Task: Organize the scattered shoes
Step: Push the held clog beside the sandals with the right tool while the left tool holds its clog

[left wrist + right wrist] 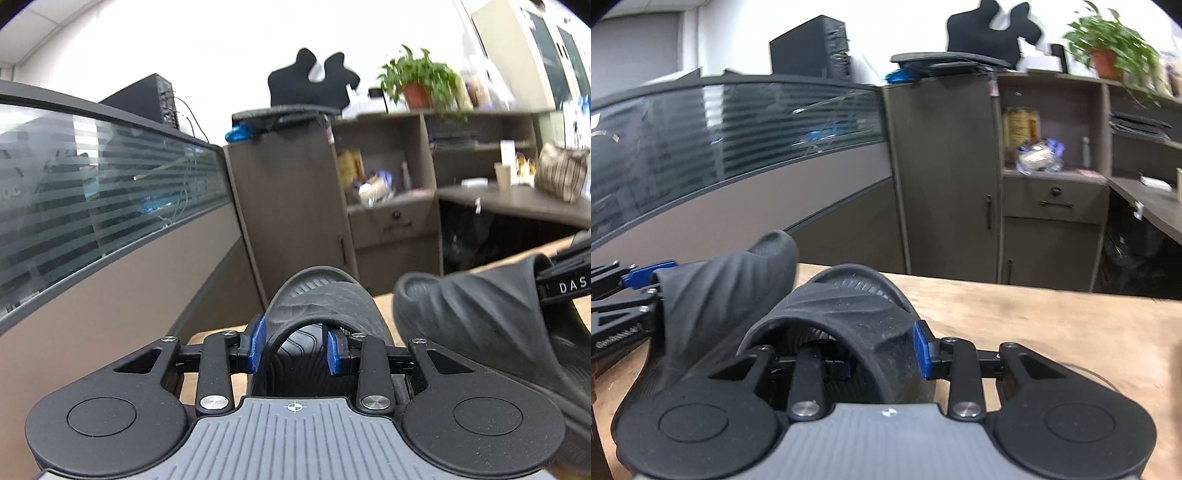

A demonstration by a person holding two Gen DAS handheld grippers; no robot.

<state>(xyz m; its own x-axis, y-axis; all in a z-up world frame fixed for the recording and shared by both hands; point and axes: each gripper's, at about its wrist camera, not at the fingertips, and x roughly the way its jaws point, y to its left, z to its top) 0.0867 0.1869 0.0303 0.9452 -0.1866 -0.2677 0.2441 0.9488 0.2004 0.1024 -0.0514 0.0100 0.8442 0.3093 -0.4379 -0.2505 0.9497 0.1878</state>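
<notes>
Item 1: left gripper (pixel 295 349), blue pads pressed onto the strap of a black rubber slide sandal (pixel 321 299). One pad sits outside the strap's left side, the other on its right edge. The sandal's toe points away, toward the far edge of the wooden table (pixel 384 326).

Item 2: right gripper (pixel 882 354), clamped on the strap of a second black slide sandal (pixel 846 306). The right blue pad lies against the strap's outer side; the left finger reaches under the strap and is mostly hidden. This sandal rests on the bare wooden table (pixel 1034 310), toe pointing far.

Item 3: the two sandals lie side by side, very close; whether they touch cannot be told. In the left wrist view the second sandal (pixel 480 317) fills the right side; in the right wrist view the first sandal (pixel 727 284) stands to the left, tilted up, with the left gripper's blue pads beside it.

Item 4: background. Grey cubicle partition (pixel 110 229) with striped glass on the left; brown cabinet (pixel 288 206) far centre; potted plant (pixel 421 79) on top of the shelving at far right.
</notes>
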